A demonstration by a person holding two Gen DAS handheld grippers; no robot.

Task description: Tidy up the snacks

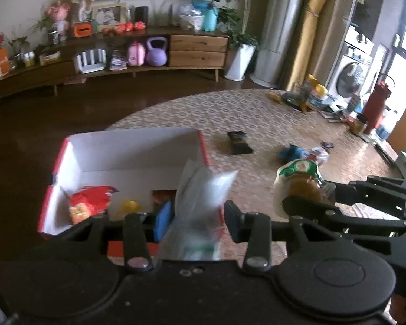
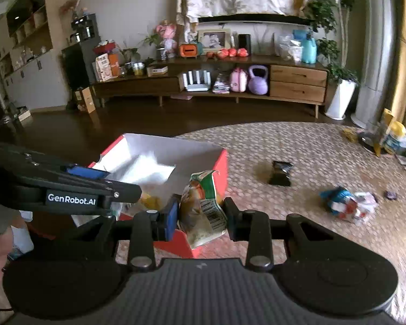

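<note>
A red cardboard box (image 1: 67, 146) with a white inside stands open on the patterned rug. In it lie a red snack bag (image 1: 90, 203) and a yellow packet (image 1: 128, 207). My left gripper (image 1: 197, 219) is shut on a clear plastic bag (image 1: 203, 189), held over the box's right end. My right gripper (image 2: 201, 216) is shut on a green-topped snack packet (image 2: 203, 208) with a barcode, just over the box's near right corner (image 2: 222, 168). Each gripper shows in the other's view: the right gripper (image 1: 297, 197) with the packet (image 1: 297, 173), the left gripper (image 2: 113, 178) over the box.
Loose on the rug (image 2: 284, 140) lie a dark packet (image 2: 281, 173) and a heap of blue and red wrappers (image 2: 346, 203). A clutter of bottles and books (image 1: 316, 94) sits at the rug's far right. A long wooden cabinet (image 2: 297, 81) lines the back wall.
</note>
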